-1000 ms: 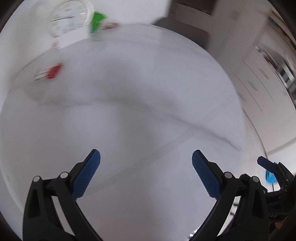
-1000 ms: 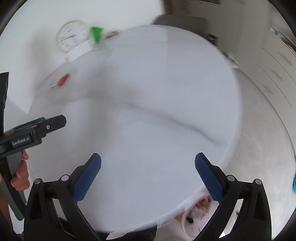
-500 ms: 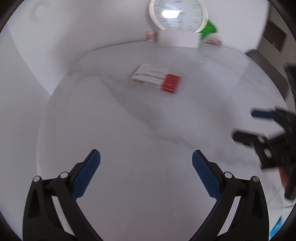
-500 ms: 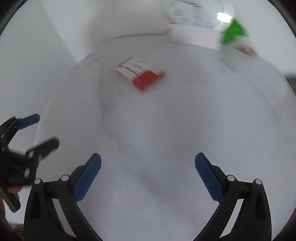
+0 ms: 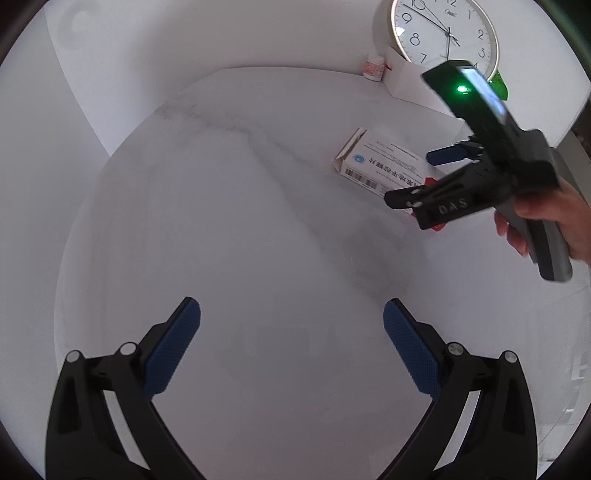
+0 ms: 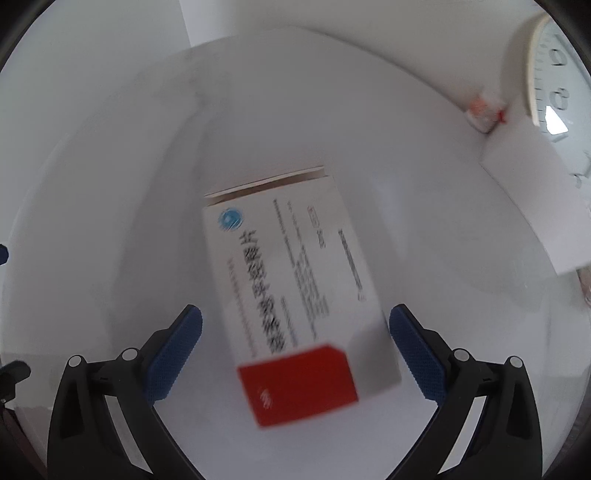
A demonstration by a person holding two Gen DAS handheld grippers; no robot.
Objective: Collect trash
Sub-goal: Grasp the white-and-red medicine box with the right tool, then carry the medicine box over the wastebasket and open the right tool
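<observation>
A white medicine box (image 6: 295, 280) with a red end and an open flap lies flat on the round white marble table (image 6: 110, 184). My right gripper (image 6: 295, 332) is open, with the box's red end between its blue pads, not touching. In the left wrist view the box (image 5: 380, 166) lies at the right, and my right gripper (image 5: 413, 177) hovers over its near end, held by a hand. My left gripper (image 5: 291, 332) is open and empty over bare table, well short of the box.
A round wall clock (image 5: 443, 33) leans at the table's far edge behind a white folded card (image 5: 410, 85). A small white bottle (image 5: 373, 68) stands next to the card. A green item (image 5: 498, 86) shows behind the right gripper.
Both grippers swung left toward the box. My right gripper has come in close over it, so the box now lies between its open pads. My left gripper stays back.
</observation>
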